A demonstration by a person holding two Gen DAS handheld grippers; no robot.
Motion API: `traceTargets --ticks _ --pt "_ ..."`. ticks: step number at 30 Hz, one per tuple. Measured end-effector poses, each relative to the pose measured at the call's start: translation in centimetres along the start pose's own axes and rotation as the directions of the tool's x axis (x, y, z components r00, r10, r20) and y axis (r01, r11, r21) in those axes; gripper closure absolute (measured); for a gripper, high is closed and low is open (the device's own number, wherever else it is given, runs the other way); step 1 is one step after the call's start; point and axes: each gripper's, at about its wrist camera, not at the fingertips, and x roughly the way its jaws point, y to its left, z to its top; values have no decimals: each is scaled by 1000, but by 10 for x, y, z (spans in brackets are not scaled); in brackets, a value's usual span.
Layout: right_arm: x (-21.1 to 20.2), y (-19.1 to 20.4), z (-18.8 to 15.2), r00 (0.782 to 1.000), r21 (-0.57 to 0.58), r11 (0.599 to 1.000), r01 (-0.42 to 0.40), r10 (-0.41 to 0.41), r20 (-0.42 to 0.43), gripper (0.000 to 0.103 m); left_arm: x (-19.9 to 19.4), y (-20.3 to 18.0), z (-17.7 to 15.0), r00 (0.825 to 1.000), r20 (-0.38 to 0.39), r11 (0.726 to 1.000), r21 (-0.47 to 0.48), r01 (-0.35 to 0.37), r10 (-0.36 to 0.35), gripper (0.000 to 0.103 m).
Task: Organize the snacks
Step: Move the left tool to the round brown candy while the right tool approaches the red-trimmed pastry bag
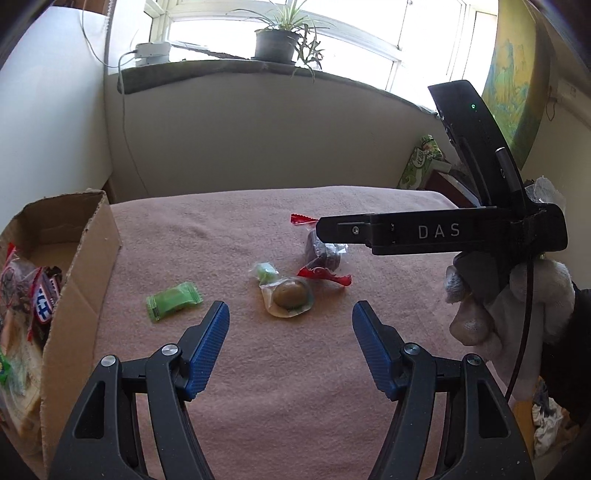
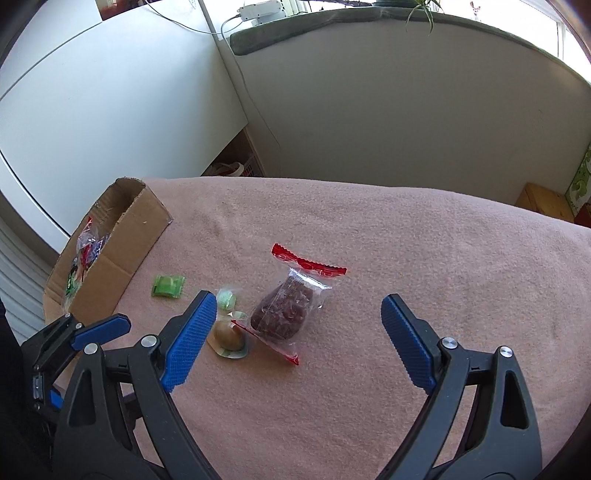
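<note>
Blue-padded left gripper [image 1: 290, 317] and right gripper [image 2: 299, 317] both hang spread and empty over loose wrapped snacks [image 2: 284, 314] on pink cloth [image 2: 406, 258], apparently bound for the open cardboard box [image 1: 86, 266].

bright window [image 1: 280, 22] above a grey sill [image 1: 258, 72] with a potted plant [image 1: 277, 42]; plain pale walls [image 2: 406, 110]; pink cloth [image 1: 295, 369] covers the tabletop.
</note>
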Motion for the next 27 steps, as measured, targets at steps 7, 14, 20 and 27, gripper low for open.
traceTargets --ticks 7,14,20,27 --pt "22 -7 6 999 38 999 -21 22 -38 14 30 3 7 999 -47 1000 -18 -13 12 36" --pt "40 -9 6 997 46 999 -24 27 -73 20 47 12 8 995 -96 998 -66 -7 1 40" --pt "50 -8 7 996 31 999 -9 12 -88 34 55 9 13 993 -114 999 -48 -1 -4 46" --pt "48 -7 7 996 13 1000 -14 15 -88 47 56 6 10 993 -119 1000 -27 -16 13 68"
